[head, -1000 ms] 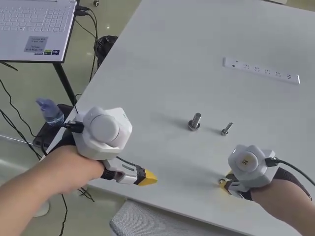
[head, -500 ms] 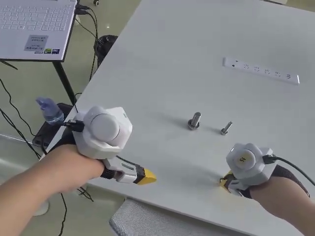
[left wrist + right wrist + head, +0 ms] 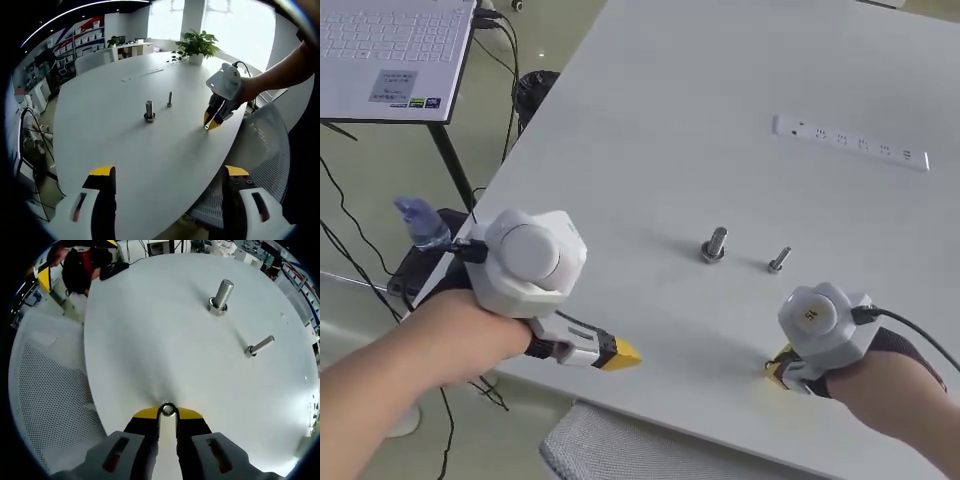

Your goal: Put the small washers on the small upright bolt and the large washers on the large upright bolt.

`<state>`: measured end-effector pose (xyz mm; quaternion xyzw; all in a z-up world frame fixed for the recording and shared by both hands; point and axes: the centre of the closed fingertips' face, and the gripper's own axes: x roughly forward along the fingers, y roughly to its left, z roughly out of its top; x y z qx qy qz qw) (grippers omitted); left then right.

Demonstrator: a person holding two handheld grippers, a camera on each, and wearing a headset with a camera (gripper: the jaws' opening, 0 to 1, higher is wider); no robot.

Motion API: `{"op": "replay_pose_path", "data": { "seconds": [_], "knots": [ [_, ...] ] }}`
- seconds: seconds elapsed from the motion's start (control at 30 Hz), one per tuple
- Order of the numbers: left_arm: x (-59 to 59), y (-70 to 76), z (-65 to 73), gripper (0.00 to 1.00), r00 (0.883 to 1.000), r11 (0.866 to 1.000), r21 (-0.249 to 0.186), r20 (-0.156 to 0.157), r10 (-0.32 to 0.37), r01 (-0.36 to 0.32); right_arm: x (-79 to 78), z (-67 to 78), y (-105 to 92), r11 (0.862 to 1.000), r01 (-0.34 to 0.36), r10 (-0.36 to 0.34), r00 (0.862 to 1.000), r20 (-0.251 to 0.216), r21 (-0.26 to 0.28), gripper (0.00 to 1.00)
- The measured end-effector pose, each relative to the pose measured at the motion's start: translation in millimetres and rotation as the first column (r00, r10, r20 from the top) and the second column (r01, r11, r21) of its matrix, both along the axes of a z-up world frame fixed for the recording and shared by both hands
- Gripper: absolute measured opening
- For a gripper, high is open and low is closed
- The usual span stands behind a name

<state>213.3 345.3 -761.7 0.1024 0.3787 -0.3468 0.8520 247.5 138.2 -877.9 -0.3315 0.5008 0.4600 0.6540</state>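
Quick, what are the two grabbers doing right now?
Left gripper: open, holding nothing.
Right gripper: shut on a washer.

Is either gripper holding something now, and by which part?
The right gripper pinches a washer between its jaw tips, by opposite sides of its rim. The left gripper is open and holds nothing.

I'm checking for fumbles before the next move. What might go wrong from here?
The washer sits pinched at the very tips of the right tongs, close to the edge of the table; it may slip out and roll off. The large bolt and small bolt stand close together, and the washer's size is hard to judge here, so it might go onto the wrong one.
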Motion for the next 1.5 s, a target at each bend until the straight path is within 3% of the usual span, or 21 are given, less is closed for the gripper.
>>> {"op": "replay_pose_path", "data": {
  "seconds": [0.37, 0.73, 1.03, 1.5],
  "knots": [
    [-0.2, -3.6, -2.7, 0.86, 1.000, 1.000, 0.005, -0.018, -0.008, 0.008, 9.1, 15.3, -1.1, 0.999, 0.024, -0.024, 1.000, -0.002, 0.034, 0.12],
    [4.6, -7.0, -0.4, 0.86, 1.000, 1.000, 0.007, -0.018, -0.009, 0.009, 9.8, 25.7, -10.3, 0.999, 0.025, -0.024, 0.999, -0.020, 0.025, 0.12],
    [4.2, -9.6, -2.6, 0.85, 0.999, 1.000, 0.009, -0.031, -0.009, 0.009, 20.2, 29.8, -14.2, 0.999, 0.035, -0.034, 0.999, -0.037, 0.032, 0.12],
    [13.2, -7.2, -0.1, 0.87, 1.000, 1.000, 0.005, -0.018, -0.012, 0.013, 57.5, 45.4, -28.0, 0.998, 0.062, -0.062, 0.998, -0.009, 0.032, 0.12]
  ]
}}
